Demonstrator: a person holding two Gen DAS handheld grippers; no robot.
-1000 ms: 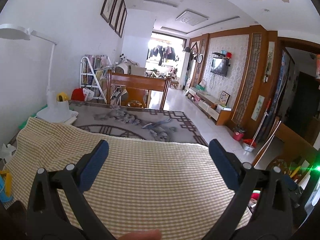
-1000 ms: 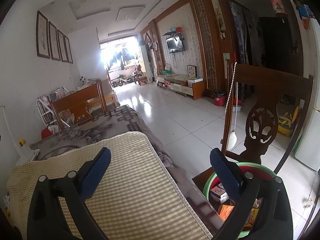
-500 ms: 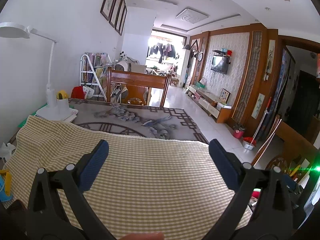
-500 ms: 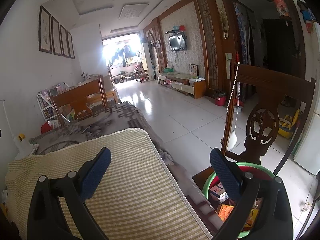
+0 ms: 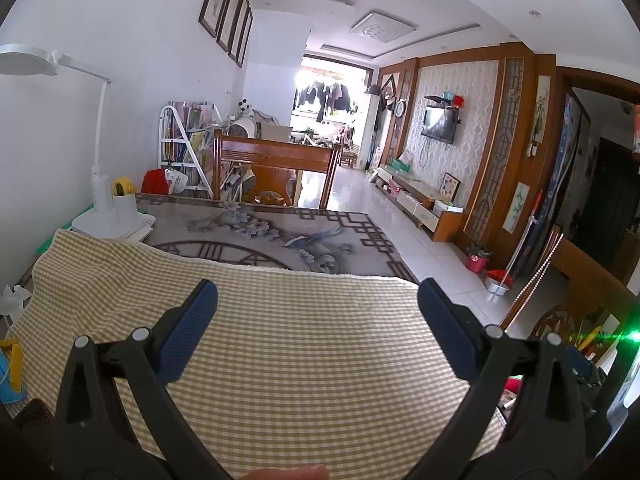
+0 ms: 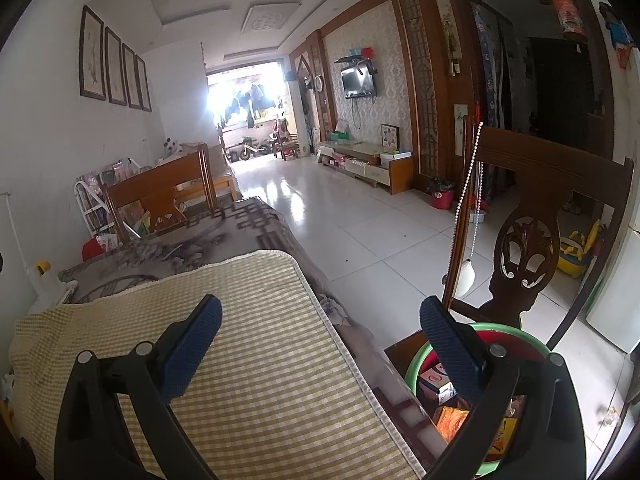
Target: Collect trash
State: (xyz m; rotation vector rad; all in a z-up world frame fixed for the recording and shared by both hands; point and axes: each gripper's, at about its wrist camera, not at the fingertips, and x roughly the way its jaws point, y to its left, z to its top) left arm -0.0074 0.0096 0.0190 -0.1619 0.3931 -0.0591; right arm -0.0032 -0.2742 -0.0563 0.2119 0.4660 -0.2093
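1. Far left, left wrist view: white desk lamp [image 5: 100, 184] standing on the table's far left corner, white cup [image 5: 125, 207] with a yellow item touching its base.
2. Gray floral table cover [image 5: 280, 240] across the far half of the table; wooden chair [image 5: 276, 168] just behind its far edge.
3. Yellow checked cloth [image 5: 304, 360] spread over the near half, bare under the fingers.
4. Left gripper [image 5: 318, 330] held above the checked cloth – blue-padded fingers spread wide, nothing between them.
5. Right gripper [image 6: 320, 338] held over the cloth's right edge [image 6: 348, 352] – fingers spread wide, nothing pinched; left finger [image 6: 192, 344] over the cloth, right finger [image 6: 452, 348] over the basin.
6. Green-rimmed basin [image 6: 416, 364] beside the table's right side, resting on the seat of a carved wooden chair [image 6: 528, 248]; red inside wall.
7. Trash in the basin: small boxes [image 6: 434, 378] and an orange packet [image 6: 452, 420], partly hidden behind the right finger.
8. String of white beads [image 6: 466, 208] hanging down the chair's left post, white pendant at its lower end.
9. Far right, right wrist view: yellow toy [image 6: 576, 252] on the tiled floor, past the chair.
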